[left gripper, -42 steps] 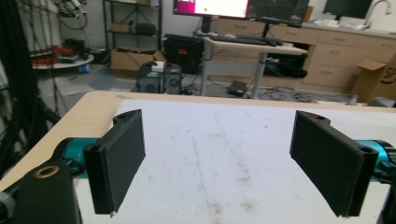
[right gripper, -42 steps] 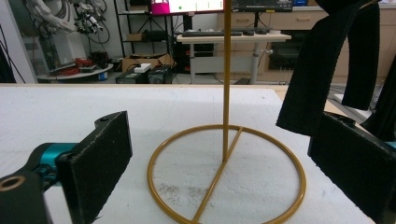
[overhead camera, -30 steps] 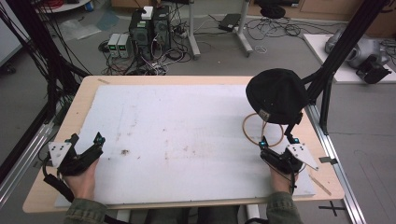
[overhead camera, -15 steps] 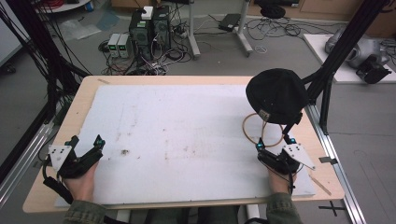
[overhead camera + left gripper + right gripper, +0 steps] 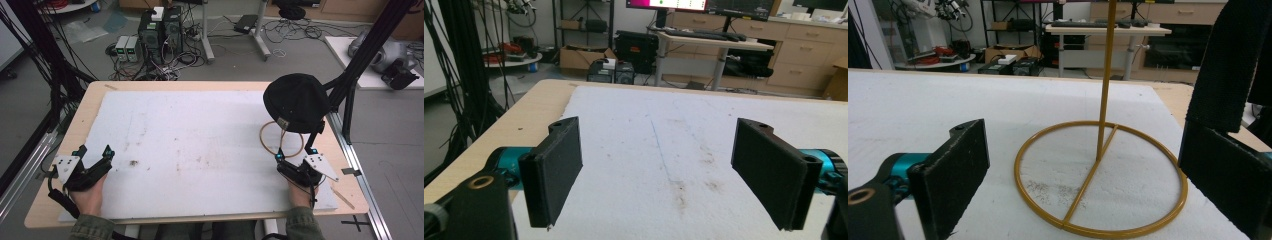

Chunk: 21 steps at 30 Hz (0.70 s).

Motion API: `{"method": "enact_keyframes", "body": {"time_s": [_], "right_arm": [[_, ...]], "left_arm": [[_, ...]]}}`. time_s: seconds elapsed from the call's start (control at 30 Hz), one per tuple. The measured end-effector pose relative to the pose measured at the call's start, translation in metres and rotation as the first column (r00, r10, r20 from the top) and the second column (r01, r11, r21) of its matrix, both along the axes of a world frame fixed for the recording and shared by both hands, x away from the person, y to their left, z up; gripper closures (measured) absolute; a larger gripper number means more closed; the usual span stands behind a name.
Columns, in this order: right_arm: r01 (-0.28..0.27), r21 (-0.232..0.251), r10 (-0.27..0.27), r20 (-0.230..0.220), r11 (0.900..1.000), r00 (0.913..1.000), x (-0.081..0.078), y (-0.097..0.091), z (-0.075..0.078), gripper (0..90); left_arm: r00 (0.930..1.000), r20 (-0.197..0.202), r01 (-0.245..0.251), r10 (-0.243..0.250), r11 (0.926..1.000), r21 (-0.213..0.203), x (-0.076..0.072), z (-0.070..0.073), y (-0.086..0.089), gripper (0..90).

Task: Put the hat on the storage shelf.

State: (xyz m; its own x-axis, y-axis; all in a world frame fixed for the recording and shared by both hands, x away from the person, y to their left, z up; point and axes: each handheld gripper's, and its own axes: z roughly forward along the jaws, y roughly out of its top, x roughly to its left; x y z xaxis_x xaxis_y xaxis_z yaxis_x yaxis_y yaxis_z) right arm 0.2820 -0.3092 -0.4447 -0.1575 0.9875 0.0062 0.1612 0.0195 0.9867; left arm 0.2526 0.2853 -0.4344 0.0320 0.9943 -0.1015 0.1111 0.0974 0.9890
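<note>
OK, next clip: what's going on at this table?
A person sits at a white-covered table with a gripper in each hand. The right gripper is open and sits just short of a gold wire stand that carries a black hat; its fingers flank the stand's ring base without touching it. The left gripper rests open at the near left, holding nothing.

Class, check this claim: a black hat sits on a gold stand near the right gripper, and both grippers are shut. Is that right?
Not quite. The hat does sit on the gold stand near the right gripper, but both grippers are open. The left gripper view shows the left gripper with its fingers wide apart, and the right gripper view shows the same.
</note>
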Motion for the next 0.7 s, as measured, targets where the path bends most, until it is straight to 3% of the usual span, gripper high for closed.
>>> {"method": "enact_keyframes", "body": {"time_s": [0.27, 0.7], "right_arm": [[-0.014, -0.026, 0.014, -0.003, 0.9996, 0.9999, 0.0011, 0.0023, -0.0005, 5.4], [-0.019, -0.023, 0.019, -0.013, 0.9996, 0.9997, 0.0016, 0.0022, -0.0008, 5.4]], "left_arm": [[1.0000, -0.002, 0.008, -0.008, 1.0000, -0.004, -0.0010, 0.0000, 0.0009, 21.1], [0.9997, -0.014, 0.021, -0.021, 0.9997, -0.010, 0.0002, -0.0010, 0.0005, 21.2]]}}
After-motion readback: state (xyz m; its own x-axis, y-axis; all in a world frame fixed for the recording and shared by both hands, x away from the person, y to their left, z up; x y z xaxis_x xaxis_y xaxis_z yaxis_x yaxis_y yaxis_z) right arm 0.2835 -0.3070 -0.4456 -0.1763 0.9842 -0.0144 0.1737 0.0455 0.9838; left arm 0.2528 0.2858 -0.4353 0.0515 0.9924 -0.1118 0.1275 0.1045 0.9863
